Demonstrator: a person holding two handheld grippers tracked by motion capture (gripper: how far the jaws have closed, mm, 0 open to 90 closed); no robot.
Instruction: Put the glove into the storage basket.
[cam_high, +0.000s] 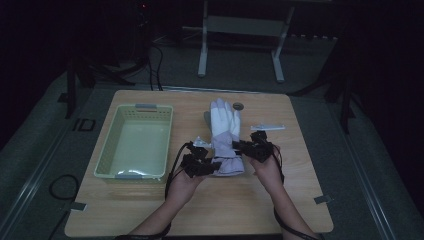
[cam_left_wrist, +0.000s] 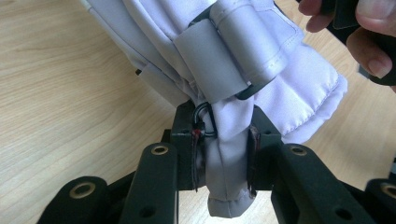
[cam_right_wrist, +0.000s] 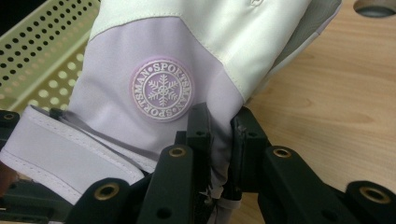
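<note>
Dim room, wooden table (cam_high: 280, 200): a pale ski glove (cam_high: 224, 135) lies beside the green basket (cam_high: 112, 145), its cuff pinched by both the left gripper (cam_high: 209, 167) and right gripper (cam_high: 239, 146).

In the high view, the table (cam_high: 150, 210) is filling the middle of the frame, and I am reaching in from the bottom edge. The ski glove (cam_high: 225, 135) is lying at the centre, fingers pointing toward the top of the frame. The perforated basket (cam_high: 135, 142) is sitting just left of it. My left gripper (cam_high: 212, 165) is pinching the glove's cuff at its lower left, and my right gripper (cam_high: 239, 146) is pinching its right edge. A small round disc (cam_high: 238, 106) is lying above the glove's fingertips, and a flat bracket (cam_high: 267, 127) is lying to the glove's right.
</note>
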